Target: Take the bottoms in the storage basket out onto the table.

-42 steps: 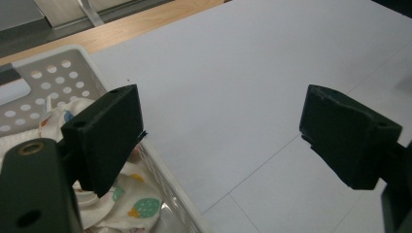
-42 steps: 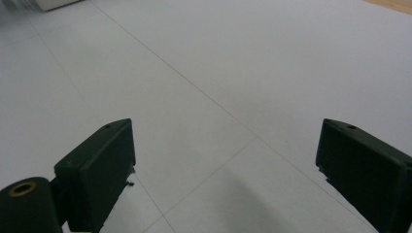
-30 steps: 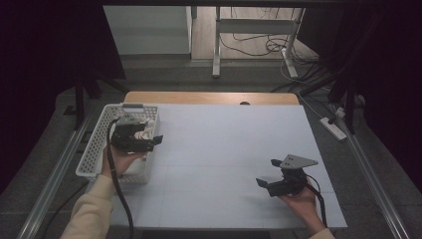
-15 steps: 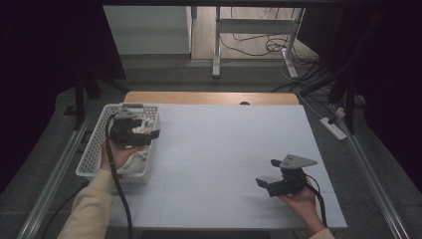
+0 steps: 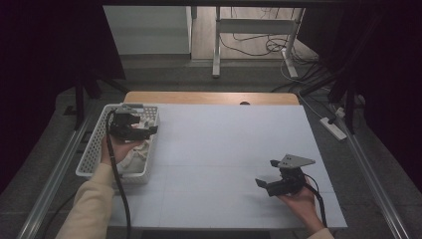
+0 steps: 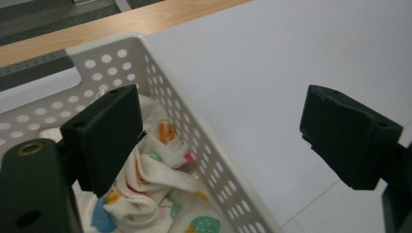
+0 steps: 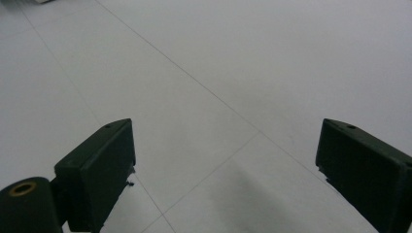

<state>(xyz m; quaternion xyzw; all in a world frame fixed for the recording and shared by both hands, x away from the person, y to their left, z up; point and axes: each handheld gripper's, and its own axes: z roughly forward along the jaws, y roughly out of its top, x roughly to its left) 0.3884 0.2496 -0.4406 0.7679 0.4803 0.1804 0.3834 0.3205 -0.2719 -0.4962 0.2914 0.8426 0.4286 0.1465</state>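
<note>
The cloth (image 6: 160,179) lay crumpled inside the white perforated basket (image 5: 94,149) at the left edge of the counter (image 5: 224,149). It was a pale fabric printed with small coloured motifs, bunched in loose folds against the basket's near wall. The left gripper (image 5: 142,130) hovered over the basket, its fingers (image 6: 104,136) spread wide and holding nothing; in the left gripper view one finger stood above the cloth and the other outside the basket wall, over the bare counter. The right gripper (image 5: 266,181) was low over the counter near its front right, well apart from the basket, its fingers (image 7: 97,170) likewise wide open and empty. Judged from its folds, the cloth was soft, light and limp, not fragile and not slippery; it would drape and trail once lifted and could snag on the basket rim. The best hold appeared to be a raised fold near the top of the heap, pinched deep enough to catch more than one layer. The left gripper would need to shift inward so that both fingers cleared the wall before closing. How much cloth lay beneath the visible folds could not be told.
</note>
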